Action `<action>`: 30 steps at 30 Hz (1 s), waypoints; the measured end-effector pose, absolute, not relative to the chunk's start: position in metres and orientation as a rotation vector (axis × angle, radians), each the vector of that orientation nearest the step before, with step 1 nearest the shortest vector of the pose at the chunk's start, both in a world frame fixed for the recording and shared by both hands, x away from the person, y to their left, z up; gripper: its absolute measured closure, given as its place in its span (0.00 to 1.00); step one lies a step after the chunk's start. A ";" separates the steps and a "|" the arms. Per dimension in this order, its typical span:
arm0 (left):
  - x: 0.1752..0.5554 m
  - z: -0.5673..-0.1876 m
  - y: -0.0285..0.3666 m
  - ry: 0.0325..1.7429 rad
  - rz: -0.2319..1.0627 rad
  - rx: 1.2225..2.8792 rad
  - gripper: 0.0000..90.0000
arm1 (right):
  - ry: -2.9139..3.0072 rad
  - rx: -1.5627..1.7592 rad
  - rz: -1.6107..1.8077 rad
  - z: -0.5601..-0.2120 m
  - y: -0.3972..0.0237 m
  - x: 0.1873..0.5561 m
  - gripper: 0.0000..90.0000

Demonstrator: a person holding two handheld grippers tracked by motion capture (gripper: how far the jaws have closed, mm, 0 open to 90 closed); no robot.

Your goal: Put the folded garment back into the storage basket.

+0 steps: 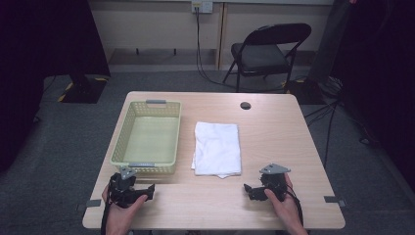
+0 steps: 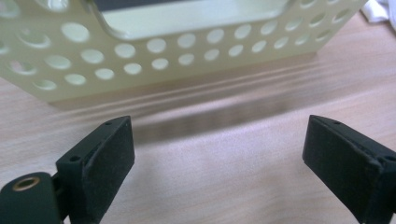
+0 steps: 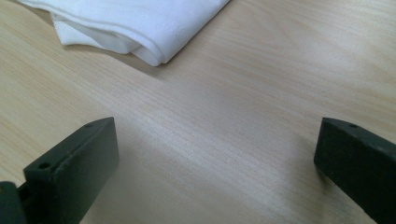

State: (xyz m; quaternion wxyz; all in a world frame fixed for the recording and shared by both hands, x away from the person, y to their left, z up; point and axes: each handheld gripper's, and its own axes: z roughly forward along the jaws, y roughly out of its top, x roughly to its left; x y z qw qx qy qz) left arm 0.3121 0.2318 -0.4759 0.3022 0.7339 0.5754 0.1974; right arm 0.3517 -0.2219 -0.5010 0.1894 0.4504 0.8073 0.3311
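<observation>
Room: grey carpet, a black folding chair point(image 1: 266, 51) pushed back by the far wall, and up front a pale wooden worktop point(image 1: 274, 132) where it all happens.
Towel: a white folded towel point(image 1: 217, 148) lies flat mid-worktop, just right of the basket, nothing gripping it; its near corner shows in the right gripper view point(image 3: 135, 25).
Basket: the pale yellow perforated basket point(image 1: 147, 169) sits left of centre with nothing in it, its holed near wall looming in the left gripper view point(image 2: 177, 51).
Progress: by my reading nothing's begun. Towel untouched, basket waiting; the pick-up and the drop are all still to come.
Left hand-held gripper point(image 1: 147, 192): low at the near edge, right in front of the basket's near wall, jaws spread wide, bare wood between them.
Right hand-held gripper point(image 1: 249, 190): resting near the front edge, apart from the towel's near corner, jaws pointing left, jaws gaping, holding nothing.
</observation>
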 end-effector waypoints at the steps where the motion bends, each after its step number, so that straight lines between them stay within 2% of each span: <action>1: 0.312 -0.474 0.232 1.527 0.528 1.941 0.09 | 2.270 1.266 0.931 -0.501 -0.222 0.352 0.00; 30: 0.297 -0.451 0.232 1.470 0.574 1.893 0.10 | 2.269 1.266 0.931 -0.501 -0.222 0.352 0.00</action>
